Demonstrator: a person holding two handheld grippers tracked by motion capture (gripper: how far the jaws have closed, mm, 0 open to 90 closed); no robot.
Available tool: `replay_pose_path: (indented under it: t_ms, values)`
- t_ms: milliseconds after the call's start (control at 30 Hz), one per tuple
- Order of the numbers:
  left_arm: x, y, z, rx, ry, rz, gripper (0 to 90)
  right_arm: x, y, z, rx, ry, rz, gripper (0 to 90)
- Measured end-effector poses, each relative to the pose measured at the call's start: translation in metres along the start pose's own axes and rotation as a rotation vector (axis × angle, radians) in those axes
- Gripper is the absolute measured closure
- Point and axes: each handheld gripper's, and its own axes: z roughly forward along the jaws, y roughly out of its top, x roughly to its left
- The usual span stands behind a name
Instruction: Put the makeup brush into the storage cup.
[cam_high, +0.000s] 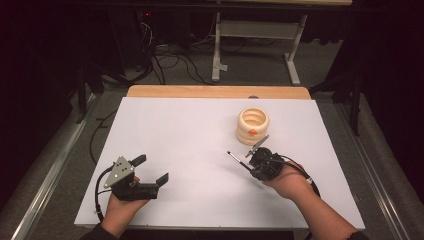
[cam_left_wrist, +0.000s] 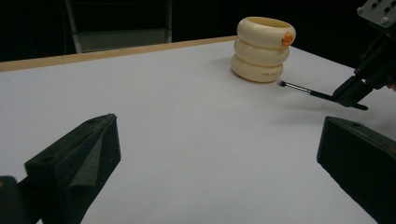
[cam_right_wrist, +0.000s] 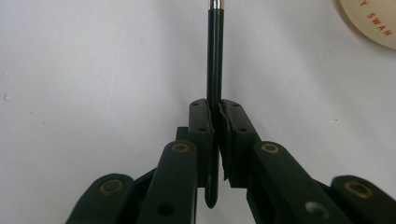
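White table sheet (cam_high: 200, 150) covers most of the wooden table (cam_high: 215, 91) – big bare area, nothing lying on it between the hands. Far right of centre stands the cream ringed holder (cam_high: 252, 125), three stacked bulges, open top, small orange mark on its near side, upright.

Right gripper (cam_high: 248, 161) sits just near of the holder, jaws clamped tight on a thin black brush (cam_high: 235, 158). Right gripper view shows the handle (cam_right_wrist: 215, 70) pinched between the pads, running straight out ahead, metal ferrule at the far end. Brush lies roughly level, tip pointing left and away, raised off the sheet, close to the holder but apart from it.

Left gripper (cam_high: 152, 169) rests near left, jaws wide, nothing between them – well apart from everything.

Step in hand, as I read it: brush is grasped and being carried, likely to go into the holder. Next move calls for lifting above the rim, tipping the brush towards vertical, lining up with the opening, then letting go.

In the way: only the holder's own wall – a low approach would knock it, and it looks light enough to slide. Left gripper could steady it. Floor cables (cam_high: 170, 60) and a table frame (cam_high: 255, 45) far back, no concern.
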Motion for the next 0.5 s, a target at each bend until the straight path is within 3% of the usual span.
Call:
replay_pose_path:
  t_ms: [133, 500]
  values:
    - [0.0001, -0.0001, 0.0001, 0.001, 0.001, -0.001, 0.2, -0.0002, -0.0053, 0.0001, -0.052, -0.003, 0.039, 86.1]
    - [0.001, -0.0002, -0.0006, 0.003, 0.003, -0.001, 0.2, -0.0012, -0.0112, 0.0002, -0.162, -0.012, 0.086, 86.2]
